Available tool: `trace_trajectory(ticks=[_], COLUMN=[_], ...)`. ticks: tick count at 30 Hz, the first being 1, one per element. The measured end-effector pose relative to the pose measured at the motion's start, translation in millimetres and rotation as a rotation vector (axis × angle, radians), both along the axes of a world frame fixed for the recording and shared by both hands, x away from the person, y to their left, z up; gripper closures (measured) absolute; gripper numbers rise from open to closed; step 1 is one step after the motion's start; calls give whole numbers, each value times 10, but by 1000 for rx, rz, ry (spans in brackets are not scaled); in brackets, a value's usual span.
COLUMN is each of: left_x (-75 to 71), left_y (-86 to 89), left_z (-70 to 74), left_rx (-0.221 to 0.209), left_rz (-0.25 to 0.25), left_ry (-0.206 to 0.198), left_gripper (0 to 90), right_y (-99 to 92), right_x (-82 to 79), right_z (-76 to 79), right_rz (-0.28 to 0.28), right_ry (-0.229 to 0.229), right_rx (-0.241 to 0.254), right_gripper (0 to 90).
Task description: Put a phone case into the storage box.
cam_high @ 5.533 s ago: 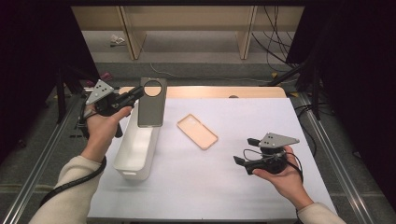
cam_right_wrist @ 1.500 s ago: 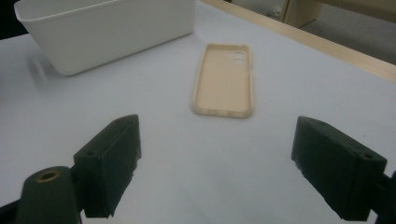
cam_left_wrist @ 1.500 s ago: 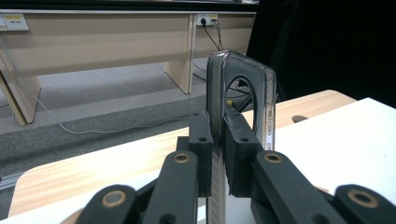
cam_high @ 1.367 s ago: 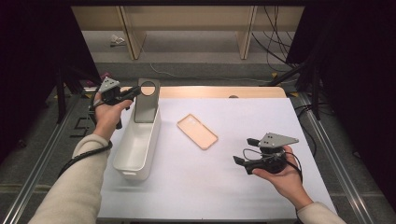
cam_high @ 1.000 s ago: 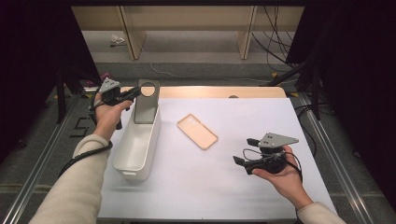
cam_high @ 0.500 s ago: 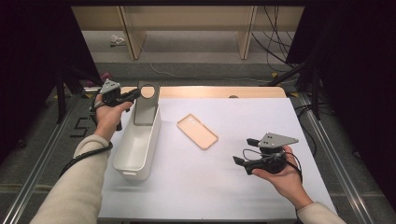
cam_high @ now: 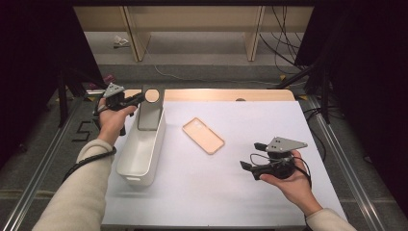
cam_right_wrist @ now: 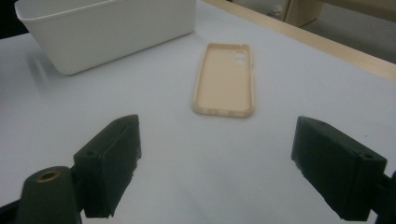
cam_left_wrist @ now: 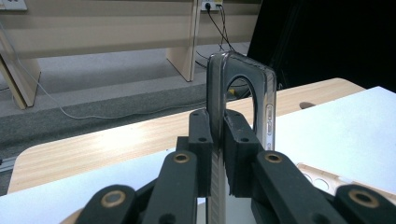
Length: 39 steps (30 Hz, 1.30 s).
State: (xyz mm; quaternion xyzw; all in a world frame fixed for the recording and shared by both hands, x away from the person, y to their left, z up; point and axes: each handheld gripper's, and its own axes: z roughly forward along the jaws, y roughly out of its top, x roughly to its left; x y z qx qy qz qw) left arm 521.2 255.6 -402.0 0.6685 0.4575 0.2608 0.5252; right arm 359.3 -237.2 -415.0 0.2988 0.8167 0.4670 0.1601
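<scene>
At upper left of the high view, the left gripper [cam_high: 138, 98] pinches a dark clear phone case [cam_high: 149, 108] by its edge, holding it upright over the far end of a white bin [cam_high: 139, 154]; a beige phone case [cam_high: 203, 135] lies face up on the white table [cam_high: 250, 125] near centre frame; at lower right, the right gripper [cam_high: 250, 156] rests in the hand with jaws spread wide, holding nothing.
</scene>
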Motion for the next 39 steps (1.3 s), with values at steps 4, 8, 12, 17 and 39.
trace_trajectory(ticks=[4,8,12,17,39], left_x=[-1,0,4,3,13], left_y=[8,13,20,24,45], left_z=[-16,-40,-65,-89,-141], left_rx=[0,-2,-4,-2,-2], left_rz=[1,0,-1,-1,5], left_ry=[4,12,22,29,55], left_gripper=[821,820,820,819,815], right_y=[2,1,2,1,4], right_x=[-1,1,2,2,2], right_z=[-1,-1,-2,-3,-7], right_rz=[1,1,2,2,2], right_ry=[0,0,-1,0,3], right_rx=[-1,-1,-1,-1,1], right_gripper=[166,166,166,167,167])
